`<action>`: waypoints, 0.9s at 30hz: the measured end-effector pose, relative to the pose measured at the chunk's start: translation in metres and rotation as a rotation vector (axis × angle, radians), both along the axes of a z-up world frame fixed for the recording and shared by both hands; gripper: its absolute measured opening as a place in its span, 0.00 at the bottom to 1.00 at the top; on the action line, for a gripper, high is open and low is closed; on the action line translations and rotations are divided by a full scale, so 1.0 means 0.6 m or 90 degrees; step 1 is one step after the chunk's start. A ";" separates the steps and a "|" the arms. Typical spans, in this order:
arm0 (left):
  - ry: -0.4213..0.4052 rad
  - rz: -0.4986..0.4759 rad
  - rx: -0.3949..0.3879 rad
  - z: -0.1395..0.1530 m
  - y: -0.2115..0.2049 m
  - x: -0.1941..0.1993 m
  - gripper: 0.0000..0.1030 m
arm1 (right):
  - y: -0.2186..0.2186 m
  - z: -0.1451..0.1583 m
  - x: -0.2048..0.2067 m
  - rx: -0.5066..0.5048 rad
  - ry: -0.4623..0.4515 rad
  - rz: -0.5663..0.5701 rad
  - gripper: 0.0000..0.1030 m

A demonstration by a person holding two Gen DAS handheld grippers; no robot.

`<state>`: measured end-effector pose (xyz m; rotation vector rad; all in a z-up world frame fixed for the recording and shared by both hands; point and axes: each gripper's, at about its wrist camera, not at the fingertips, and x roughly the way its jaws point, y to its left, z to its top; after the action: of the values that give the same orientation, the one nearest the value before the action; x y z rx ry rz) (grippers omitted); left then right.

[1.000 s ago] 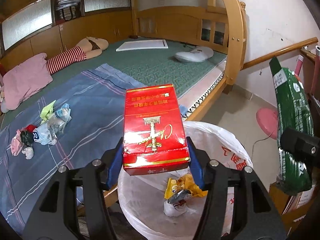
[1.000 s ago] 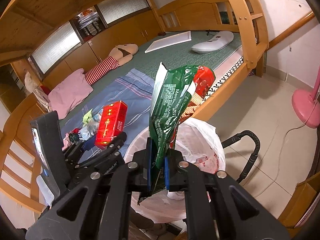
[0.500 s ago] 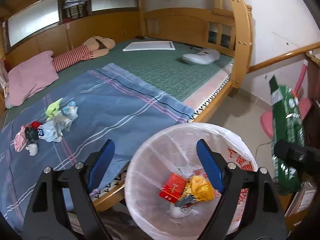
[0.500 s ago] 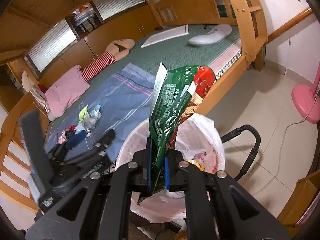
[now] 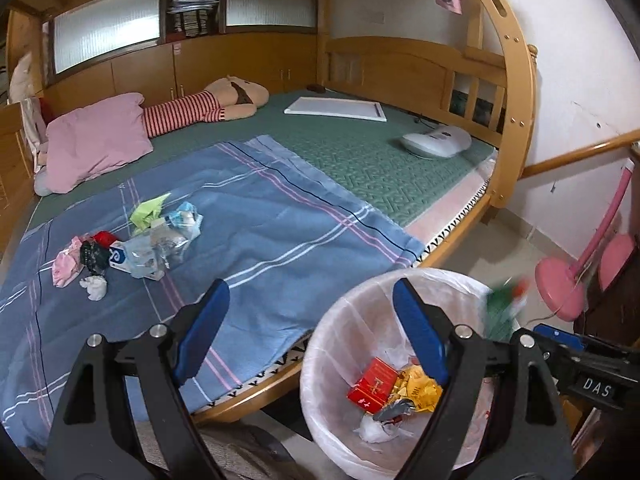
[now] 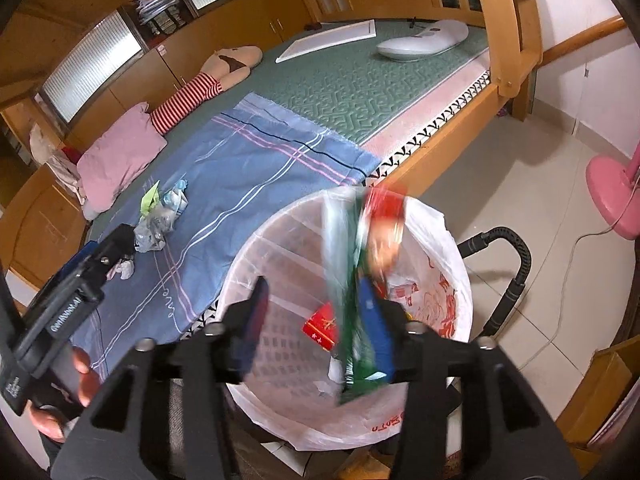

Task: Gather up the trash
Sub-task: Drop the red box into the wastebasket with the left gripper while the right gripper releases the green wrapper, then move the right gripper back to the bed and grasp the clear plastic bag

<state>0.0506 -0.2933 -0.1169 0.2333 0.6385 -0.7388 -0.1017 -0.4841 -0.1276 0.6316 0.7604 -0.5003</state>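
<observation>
Trash pile [image 5: 132, 246] on bed [image 5: 360, 160], far left of bin [image 6: 456, 280]. Right gripper [image 6: 316, 320] spread wide over bin, green bag [image 6: 352, 280] blurred against one finger; left gripper [image 5: 308, 332] released, empty.

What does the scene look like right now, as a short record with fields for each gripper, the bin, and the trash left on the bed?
left gripper: open, holding nothing, at the bed edge beside the bin
right gripper: open over the bin, green snack bag blurred between its fingers, apparently dropping
trash bin: white liner, on the floor beside the bed
bin contents: red box, yellow wrapper, white scraps
left on bed: trash pile on the blue sheet
</observation>
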 end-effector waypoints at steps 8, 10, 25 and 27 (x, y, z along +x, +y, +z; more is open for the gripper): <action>-0.004 0.080 -0.021 0.020 0.095 0.054 0.81 | 0.031 -0.010 0.067 -0.003 0.011 0.065 0.54; -0.016 0.124 -0.023 0.028 0.138 0.078 0.81 | 0.046 -0.021 0.111 0.007 0.016 0.098 0.62; -0.016 0.456 -0.023 0.030 0.471 0.191 0.82 | 0.196 -0.086 0.466 0.077 0.031 0.325 0.71; -0.013 0.474 -0.020 0.025 0.493 0.196 0.82 | 0.198 -0.100 0.514 0.106 0.032 0.328 0.72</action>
<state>0.1682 0.0024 -0.1016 -0.0350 0.6334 -0.0293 0.2069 -0.3656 -0.1877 0.5506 0.9807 0.0211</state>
